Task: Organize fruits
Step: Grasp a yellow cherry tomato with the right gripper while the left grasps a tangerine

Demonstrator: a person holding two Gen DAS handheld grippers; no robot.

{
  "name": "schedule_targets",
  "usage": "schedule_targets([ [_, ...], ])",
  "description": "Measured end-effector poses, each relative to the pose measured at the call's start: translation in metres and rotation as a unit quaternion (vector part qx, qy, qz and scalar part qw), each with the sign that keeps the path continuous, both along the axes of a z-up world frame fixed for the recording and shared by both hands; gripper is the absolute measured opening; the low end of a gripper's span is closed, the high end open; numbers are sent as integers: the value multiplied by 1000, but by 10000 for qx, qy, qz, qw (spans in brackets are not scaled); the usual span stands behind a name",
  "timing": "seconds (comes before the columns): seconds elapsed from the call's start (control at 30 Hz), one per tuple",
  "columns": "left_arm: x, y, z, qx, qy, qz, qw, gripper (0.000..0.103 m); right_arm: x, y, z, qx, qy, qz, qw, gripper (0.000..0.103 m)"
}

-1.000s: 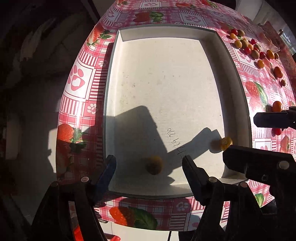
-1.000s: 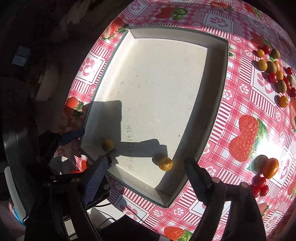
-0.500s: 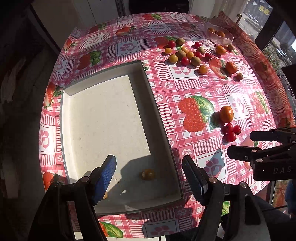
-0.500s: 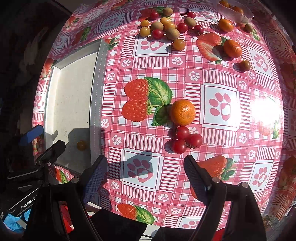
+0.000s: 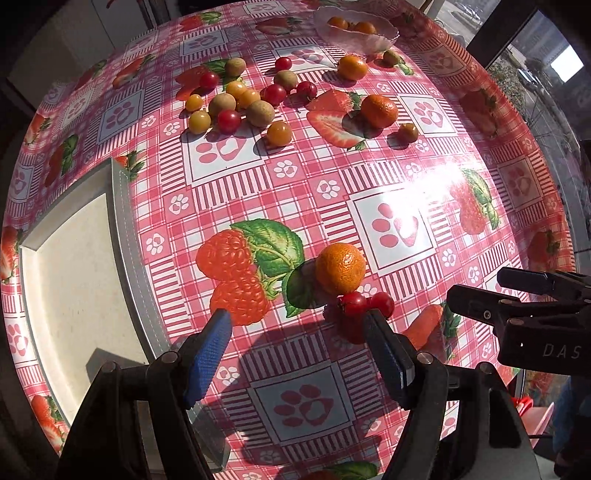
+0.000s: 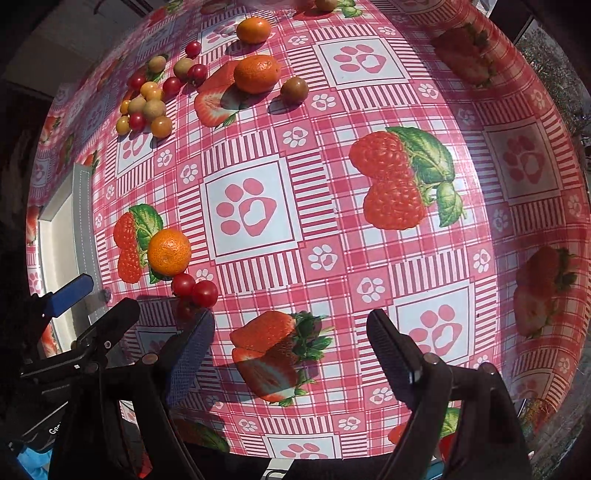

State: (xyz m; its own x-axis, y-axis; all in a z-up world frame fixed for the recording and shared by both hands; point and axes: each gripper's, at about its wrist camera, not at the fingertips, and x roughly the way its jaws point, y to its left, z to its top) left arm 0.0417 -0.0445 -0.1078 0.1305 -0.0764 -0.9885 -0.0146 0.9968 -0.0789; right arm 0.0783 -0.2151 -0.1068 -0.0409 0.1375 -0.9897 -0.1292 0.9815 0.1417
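Note:
A mandarin (image 5: 340, 267) lies on the pink checked tablecloth with red cherry tomatoes (image 5: 355, 303) touching its near side; both show in the right wrist view, the mandarin (image 6: 169, 252) and the tomatoes (image 6: 194, 289). My left gripper (image 5: 297, 330) is open and empty just short of them. My right gripper (image 6: 290, 334) is open and empty over bare cloth to their right. The white tray (image 5: 70, 273) lies at the left. A cluster of small yellow, red and brown fruits (image 5: 236, 107) lies at the far side.
Two more mandarins (image 5: 379, 110) (image 5: 352, 67) and a brown fruit (image 5: 407, 132) lie at the back. A glass bowl (image 5: 356, 34) with orange fruits stands at the far edge. The table edge runs close along the right and the near side.
Both grippers have swung right, away from the tray and its small yellow fruits, to the mandarin and cherry tomatoes. Both stayed open and empty.

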Motion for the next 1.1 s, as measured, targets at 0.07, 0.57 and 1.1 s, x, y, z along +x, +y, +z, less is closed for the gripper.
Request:
schedule_targets([
  [0.07,6,-3,-5,13,7,87,10000,75,14,-4,1,12,-94,56,9999,87],
  [0.57,36,-18,-35,49,66,632,9980,75,107,24,-21,-163,-692,1091,9915,86],
  [1.1,36,-34,-46,205,86,563,9982,38,133,39,-22,30,-1049,1387,9848,24],
])
